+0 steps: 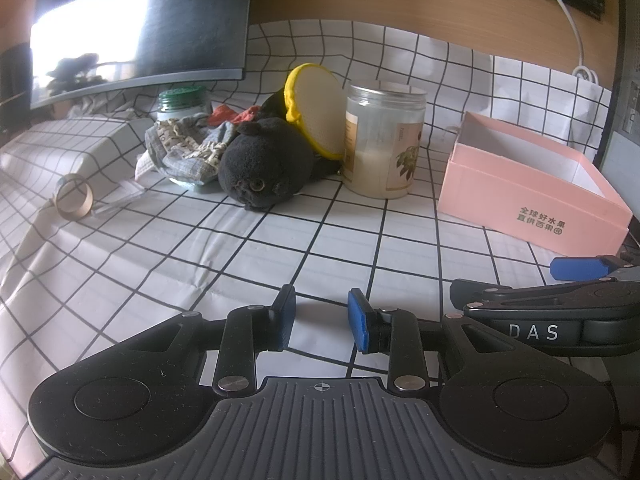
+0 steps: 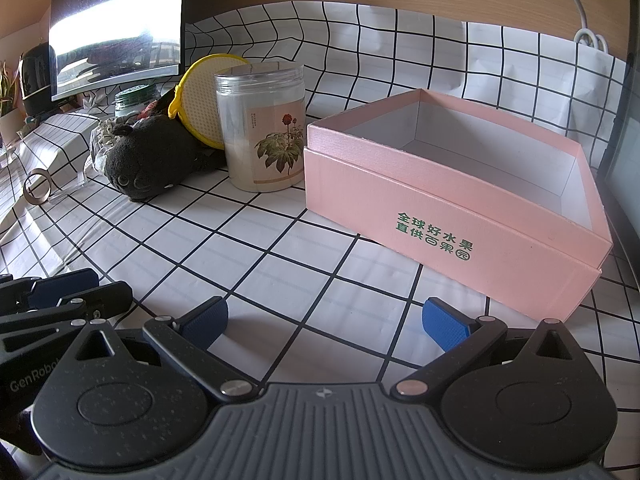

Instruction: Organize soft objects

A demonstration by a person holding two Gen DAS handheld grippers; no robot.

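Checked white cloth (image 1: 280, 240) with black grid lines covers the desk and runs up the wooden back wall. From the left wrist view, the left tool (image 1: 322, 322) hovers low over the near part of the desk, its blue pads a narrow gap apart with nothing but cloth between them. Toward the desk's back edge lies a black plush toy (image 1: 266, 160), face toward the camera. Just behind it on the left sits a bundle of patterned fabric (image 1: 184, 148), with a scrap of red cloth (image 1: 230, 114) and a green-lidded jar (image 1: 182, 100) further back. A round yellow-rimmed pad (image 1: 316, 108) leans between the plush and a clear plastic jar (image 1: 384, 140) with a flower label. A pink box (image 1: 532, 200), open on top and empty, stands toward the right edge. A tape roll (image 1: 74, 200) lies near the left edge, under a dark monitor (image 1: 140, 28). The right tool (image 1: 580, 268) shows at the right margin.

From the right wrist view, the right tool (image 2: 324, 322) has its pads spread wide, holding nothing. The pink box (image 2: 460, 216) stands just ahead on the right, the clear plastic jar (image 2: 264, 132) beside its left corner. The black plush toy (image 2: 144, 164) lies left of the jar, touching the yellow-rimmed pad (image 2: 204, 100). The left tool (image 2: 64, 292) shows at the left margin.
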